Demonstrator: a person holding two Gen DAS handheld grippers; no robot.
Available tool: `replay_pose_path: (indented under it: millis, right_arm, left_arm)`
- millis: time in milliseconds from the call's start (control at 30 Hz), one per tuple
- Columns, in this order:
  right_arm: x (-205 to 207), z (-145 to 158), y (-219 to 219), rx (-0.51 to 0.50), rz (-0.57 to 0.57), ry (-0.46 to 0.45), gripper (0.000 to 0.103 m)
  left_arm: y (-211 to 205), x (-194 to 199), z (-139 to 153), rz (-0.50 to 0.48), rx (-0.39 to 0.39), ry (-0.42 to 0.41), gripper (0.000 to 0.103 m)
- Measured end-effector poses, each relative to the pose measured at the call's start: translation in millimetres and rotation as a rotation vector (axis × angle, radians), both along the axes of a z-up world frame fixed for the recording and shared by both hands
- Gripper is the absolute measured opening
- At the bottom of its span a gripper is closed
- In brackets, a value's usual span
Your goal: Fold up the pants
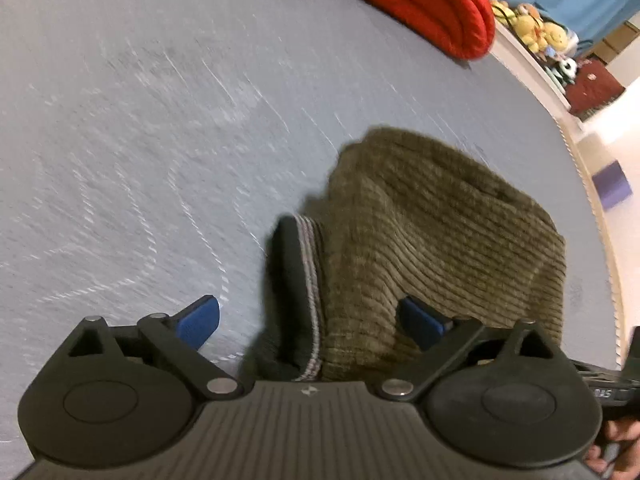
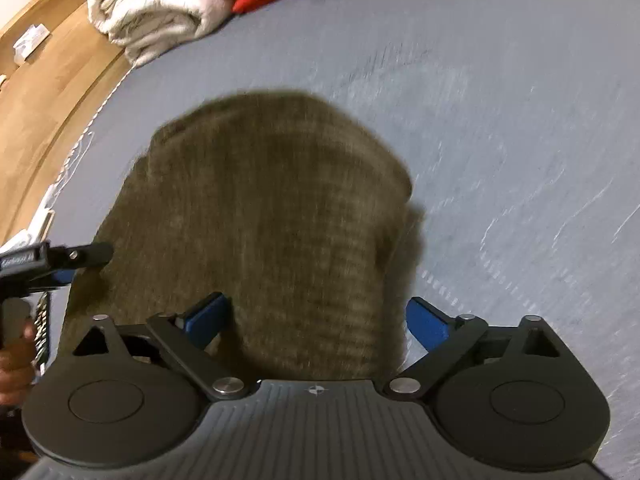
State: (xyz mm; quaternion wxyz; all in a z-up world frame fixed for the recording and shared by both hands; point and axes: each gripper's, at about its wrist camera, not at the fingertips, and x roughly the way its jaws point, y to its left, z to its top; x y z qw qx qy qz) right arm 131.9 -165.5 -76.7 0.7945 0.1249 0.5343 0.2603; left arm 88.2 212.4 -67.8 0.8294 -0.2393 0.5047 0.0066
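Here the olive corduroy pants (image 2: 272,216) lie bundled on the grey bed (image 1: 140,120), long axis running near to far, just ahead of both wide-open, empty grippers, left gripper (image 1: 316,316) nearer its waistband (image 1: 308,280), right gripper (image 2: 316,316) over its right edge.

**Hardly any lettering, none of it legible**

At the lower right edge of the left wrist view, the other gripper's black body (image 1: 608,390) bears pale characters, too blurred to read. At the left edge of the right wrist view, a label on the neighbouring gripper (image 2: 18,260) is equally unreadable.
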Motion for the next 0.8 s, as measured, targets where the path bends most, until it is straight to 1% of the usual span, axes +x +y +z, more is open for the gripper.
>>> replay_pose_path:
  millis: [67, 100, 133, 167, 233, 267, 300, 333, 367, 400, 500, 567, 700, 800]
  right_arm:
    - [-1.2, -9.6, -0.7, 0.055, 0.013, 0.036, 0.098]
    - [-1.9, -13.4, -0.9, 0.079, 0.018, 0.042, 0.098]
    - [-2.9, -13.8, -1.5, 0.093, 0.016, 0.033, 0.097]
    - [-4.3, -13.7, -2.4, 0.111, 0.02, 0.018, 0.089]
    - [-6.2, -9.1, -5.7, 0.135, 0.006, -0.003, 0.071]
    - [-7.2, -6.7, -9.8, 0.151, -0.01, 0.0, 0.062]
    - [-7.2, -3.9, -13.4, 0.167, -0.022, 0.001, 0.056]
    - [-7.1, 0.0, -17.7, 0.187, -0.031, -0.002, 0.046]
    - [-7.6, 4.2, -22.2, 0.208, -0.034, -0.01, 0.04]
    - [-7.2, 9.0, -25.4, 0.217, -0.034, -0.022, 0.038]
    - [-12.6, 22.8, -41.9, 0.194, -0.056, -0.082, 0.036]
    - [-9.6, 27.3, -59.6, 0.19, -0.092, -0.095, 0.035]
    - [-9.8, 42.9, -107.4, 0.147, -0.143, -0.171, 0.035]
    - [-13.7, 50.8, -146.2, 0.114, -0.177, -0.219, 0.035]
  left_arm:
    - [-2.1, 4.7, -12.1, -0.022, -0.068, 0.02, 0.099]
    - [-5.6, 7.1, -18.5, -0.039, -0.093, 0.033, 0.098]
    - [-9.4, 8.9, -22.5, -0.056, -0.103, 0.041, 0.097]
    - [-14.4, 11.0, -25.0, -0.073, -0.099, 0.046, 0.096]
    - [-25.8, 16.1, -22.5, -0.093, -0.043, 0.045, 0.093]
    - [-28.7, 17.2, -18.9, -0.095, -0.031, 0.041, 0.088]
    - [-32.0, 18.4, -15.0, -0.093, -0.018, 0.038, 0.083]
    - [-36.2, 19.4, -10.4, -0.092, -0.005, 0.032, 0.081]
    - [-41.0, 19.3, -6.9, -0.097, 0.004, 0.022, 0.074]
    - [-46.7, 20.2, -2.7, -0.1, 0.003, 0.01, 0.068]
    - [-69.4, 25.5, 4.2, -0.122, -0.021, -0.02, 0.06]
    - [-93.7, 28.8, 9.1, -0.158, -0.027, -0.046, 0.057]
    - [-145.5, 36.9, 14.1, -0.22, -0.056, -0.106, 0.053]
    - [-184.0, 44.0, 22.5, -0.287, -0.057, -0.167, 0.052]
